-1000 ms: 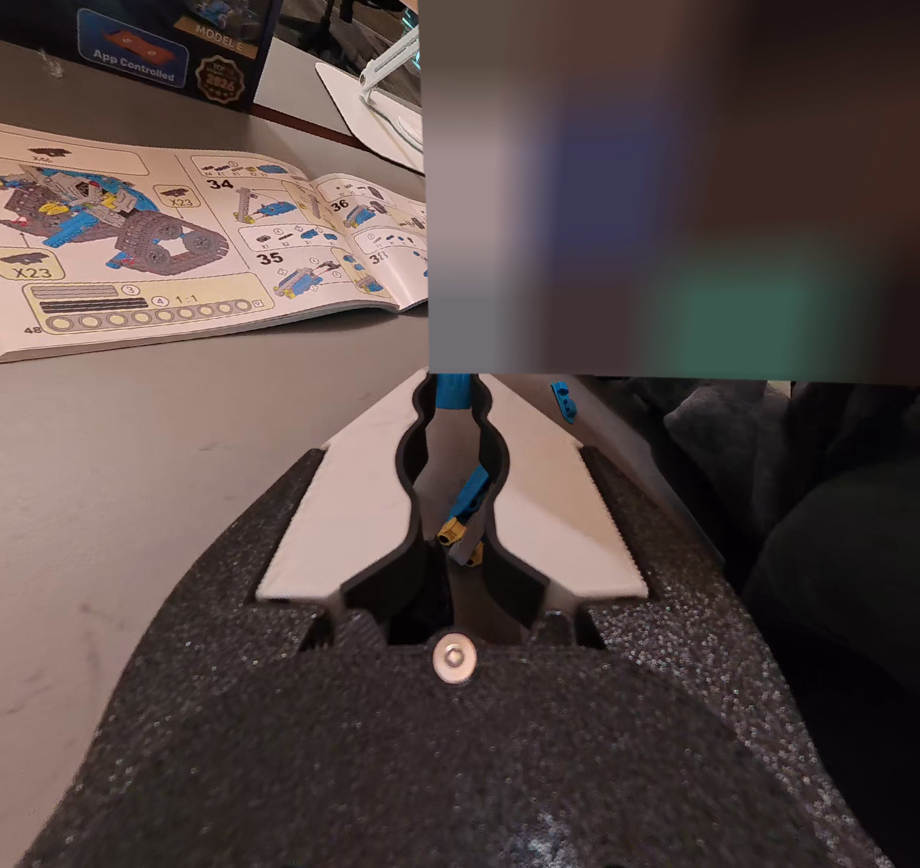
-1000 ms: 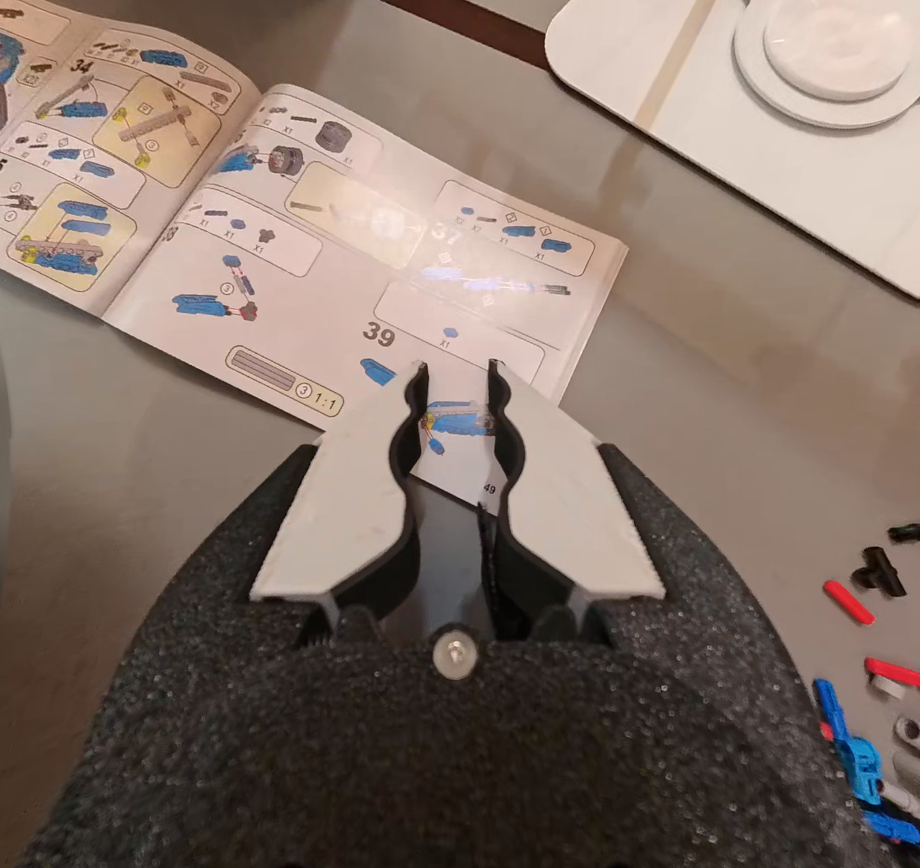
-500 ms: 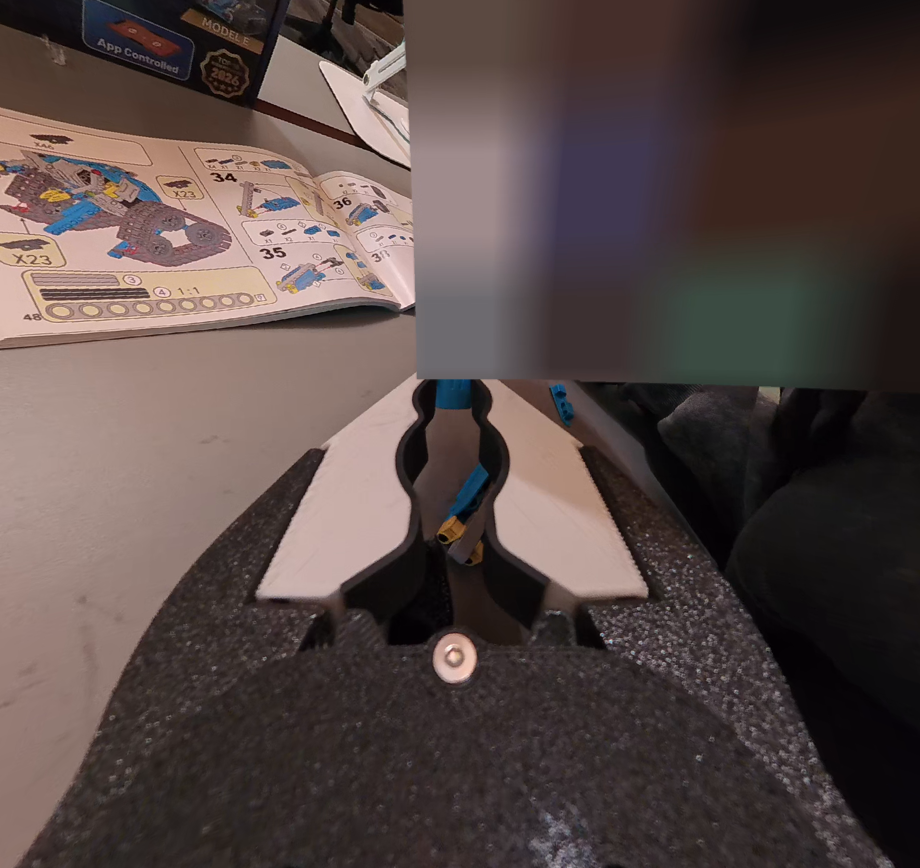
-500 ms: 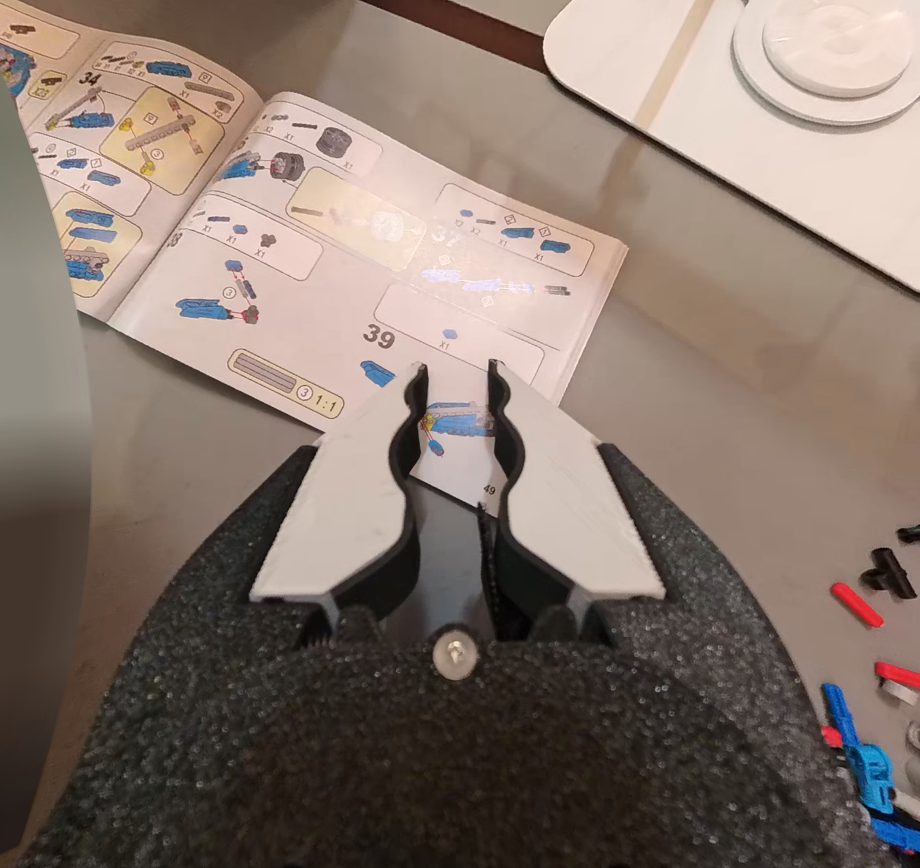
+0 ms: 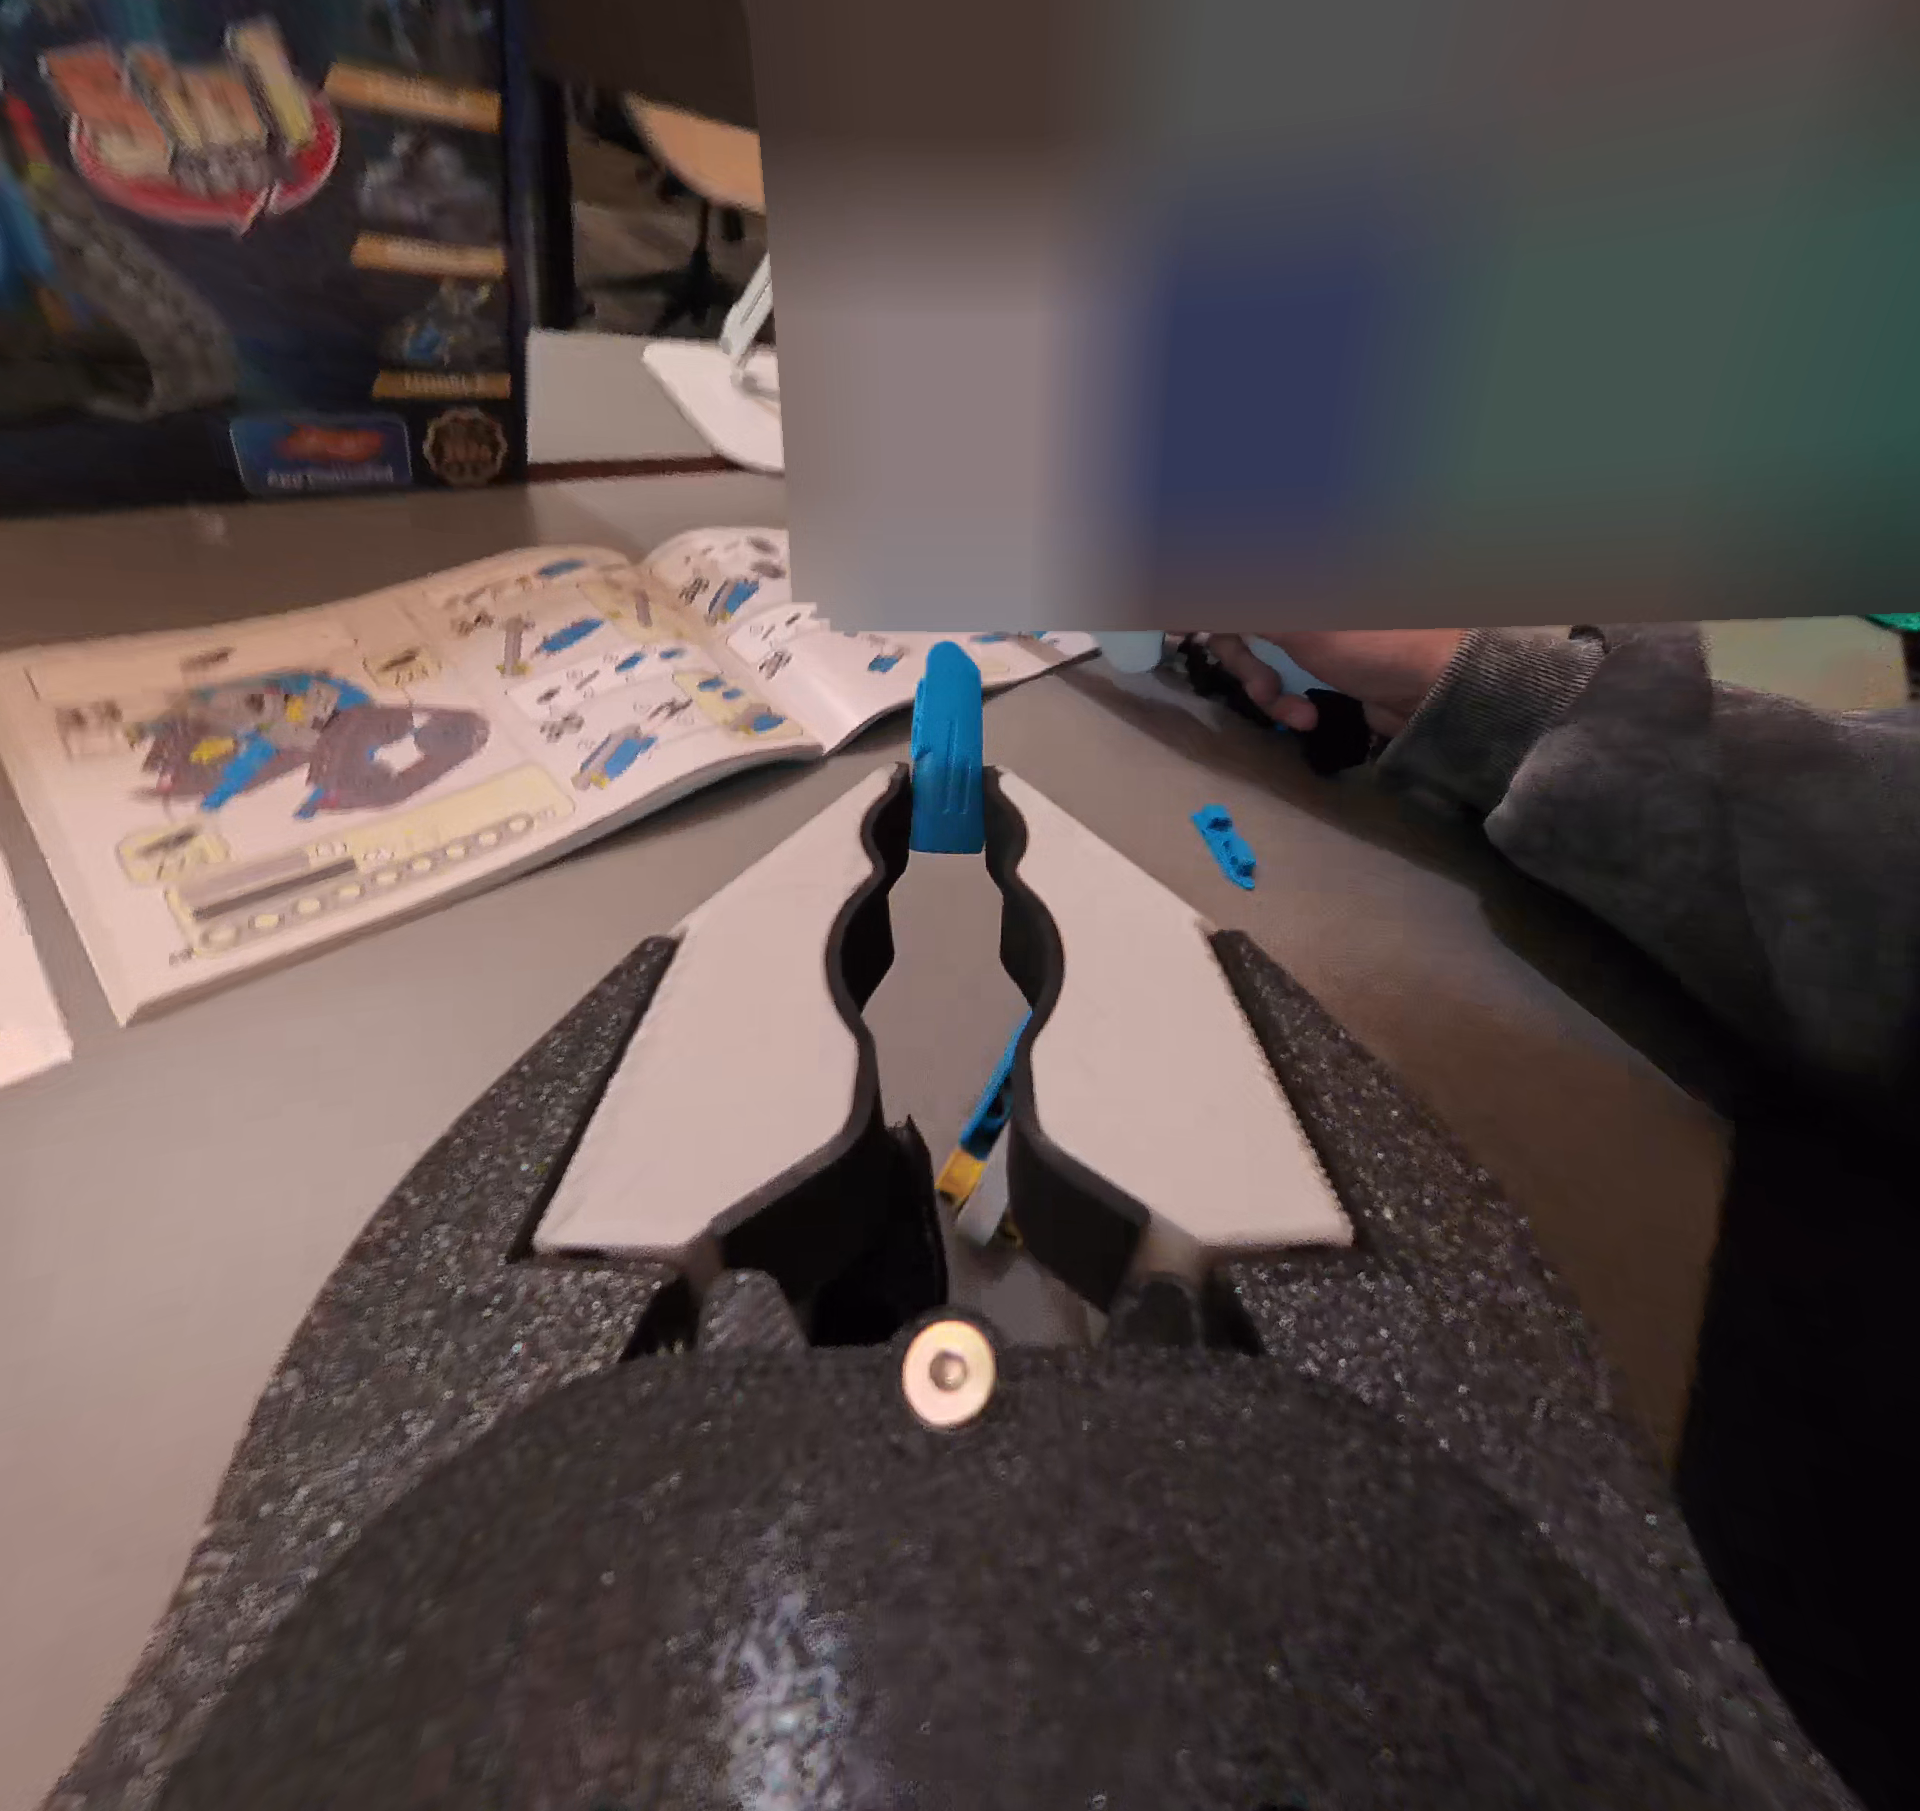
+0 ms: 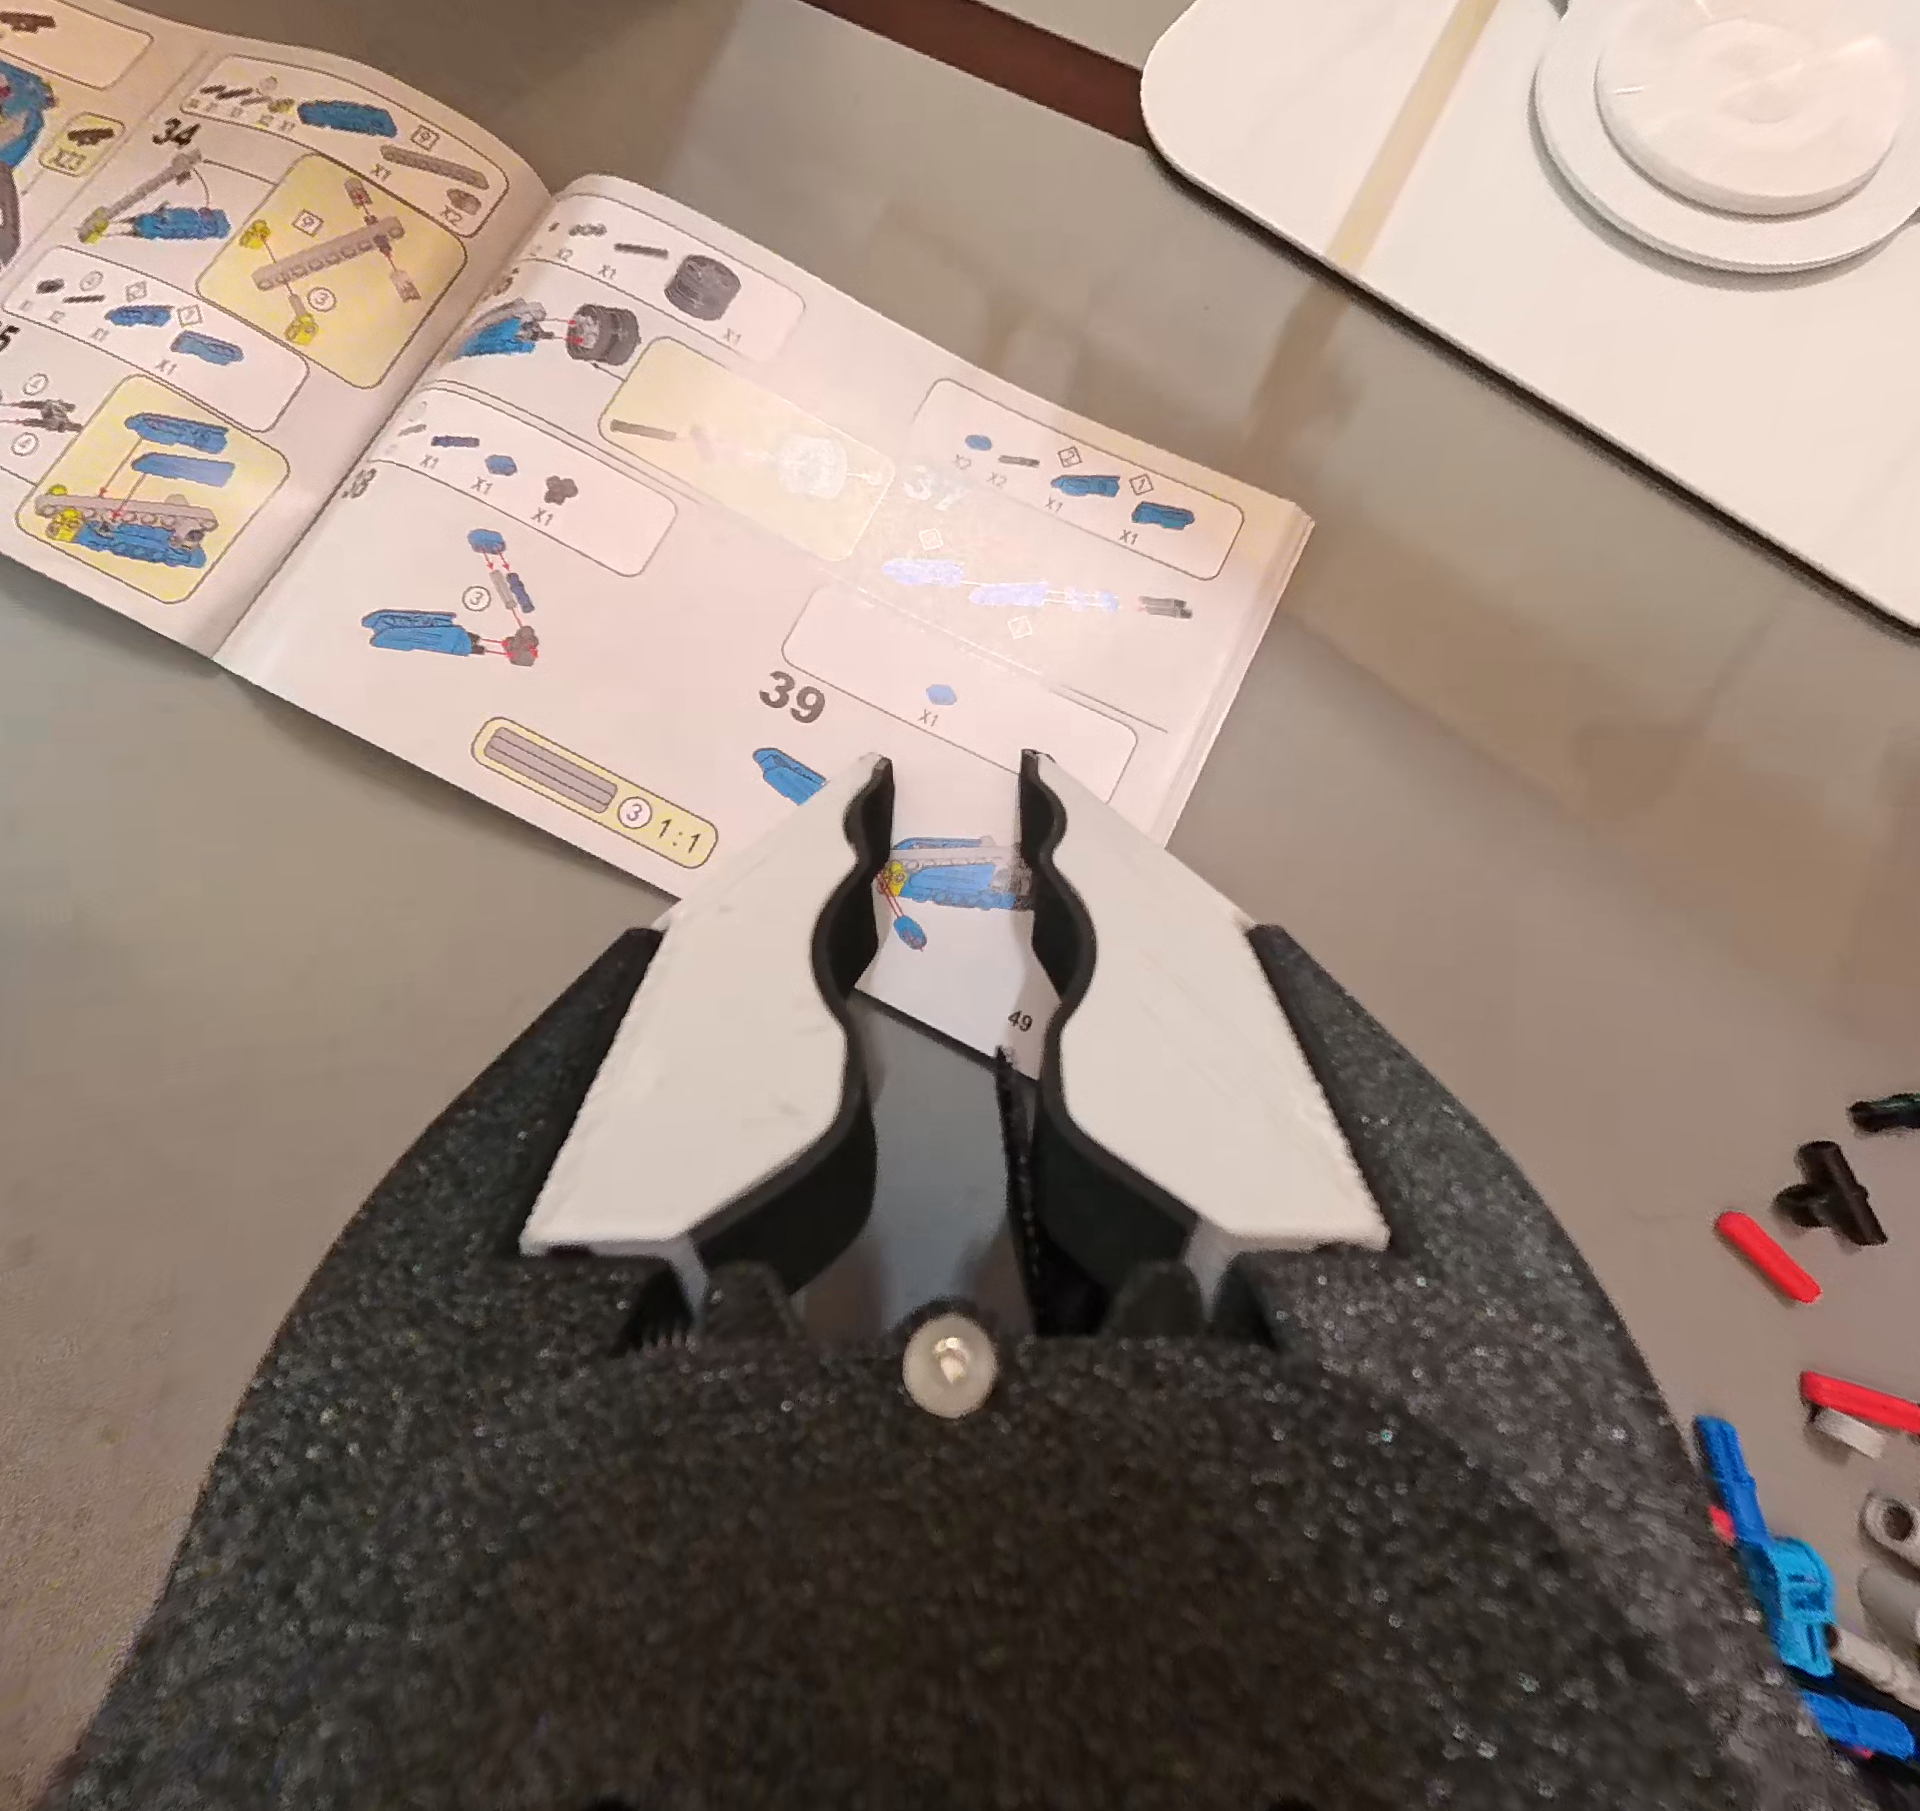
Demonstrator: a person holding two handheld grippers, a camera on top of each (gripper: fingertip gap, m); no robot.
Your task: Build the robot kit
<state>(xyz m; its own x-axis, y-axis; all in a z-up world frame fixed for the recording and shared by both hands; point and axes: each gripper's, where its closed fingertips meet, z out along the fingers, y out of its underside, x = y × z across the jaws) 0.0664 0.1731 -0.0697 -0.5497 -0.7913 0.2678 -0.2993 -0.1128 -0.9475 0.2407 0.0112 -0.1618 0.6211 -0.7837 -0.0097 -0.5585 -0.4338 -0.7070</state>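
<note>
**Blue piece pinched on the left, nothing held on the right**

Left wrist view: A blue piece (image 5: 943, 753) is pinched at the tips of the left gripper (image 5: 945, 805). The jaws are pressed onto it from both sides, and it sticks up past them. More small parts, blue, yellow and grey, are seen lower down between the jaws, against the right one. An open booklet (image 5: 416, 753) is laid on the grey tabletop (image 5: 260, 1138), past the gripper and to the left. A dark box (image 5: 260, 203) is stood behind the booklet. A small blue part (image 5: 1226, 842) is seen on the tabletop, to the right of the jaws. A sleeve (image 5: 1662, 826) is seen at the right, with a hand (image 5: 1309, 691) beyond it.

Right wrist view: The right gripper (image 6: 956, 774) is held over the near corner of the booklet (image 6: 727, 473). Its jaws are spread a little, and nothing is held between them. A white board (image 6: 1455, 286) with a round disc is seen at the top right. Small loose parts (image 6: 1787, 1553), red, black, blue and grey, are scattered on the tabletop (image 6: 1507, 878) at the right edge.
</note>
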